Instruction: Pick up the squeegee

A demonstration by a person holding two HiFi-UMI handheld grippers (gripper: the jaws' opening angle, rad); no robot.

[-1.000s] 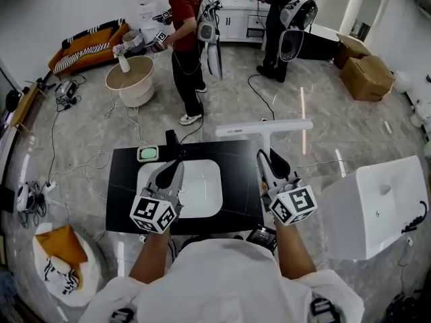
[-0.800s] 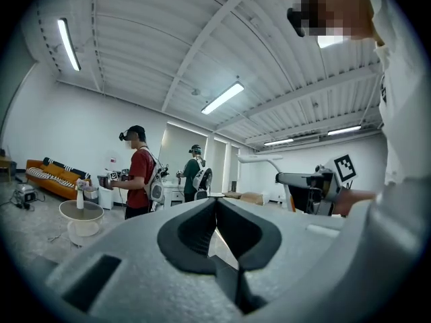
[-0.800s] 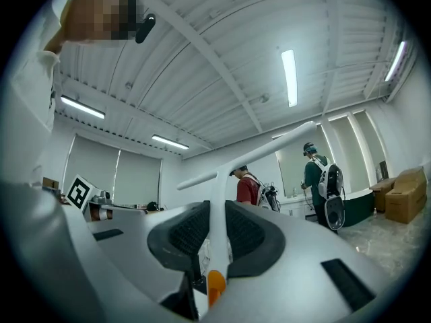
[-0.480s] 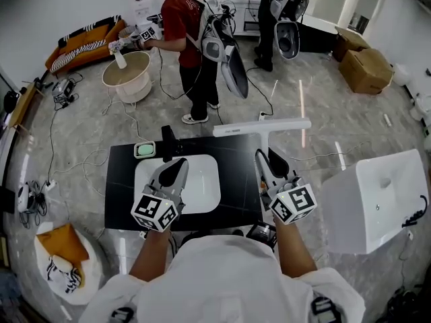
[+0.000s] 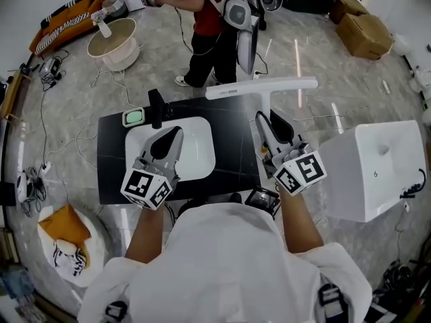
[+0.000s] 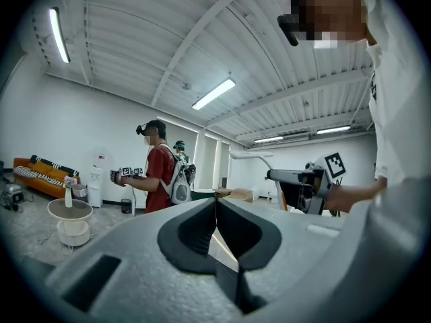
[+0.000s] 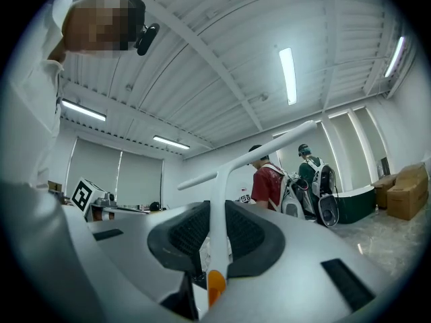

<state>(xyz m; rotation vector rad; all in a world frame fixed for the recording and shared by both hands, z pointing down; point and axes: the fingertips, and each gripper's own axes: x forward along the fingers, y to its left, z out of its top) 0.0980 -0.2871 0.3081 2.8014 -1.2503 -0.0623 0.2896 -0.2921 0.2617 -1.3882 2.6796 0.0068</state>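
A white squeegee (image 5: 261,87) with a long crossbar is held above the far edge of the black counter (image 5: 111,160). My right gripper (image 5: 264,118) is shut on its handle; in the right gripper view the white handle (image 7: 217,221) runs up between the dark pads, an orange end at the bottom. My left gripper (image 5: 176,132) hovers over the white sink basin (image 5: 199,155), shut with nothing in it. In the left gripper view my left gripper's (image 6: 215,202) pads meet, and the right gripper with the squeegee (image 6: 252,155) shows beyond.
A small green-faced item (image 5: 133,117) and a black faucet (image 5: 155,108) sit at the counter's back left. A white box-like unit (image 5: 377,173) stands to the right. A person in a red shirt (image 5: 209,12) stands beyond the counter near a round tub (image 5: 113,40). Cables lie on the floor.
The head view has tilted, so everything sits higher in frame. The left gripper has shifted slightly over the basin. The person in red has walked toward the counter's far side. The right gripper's grip is unchanged.
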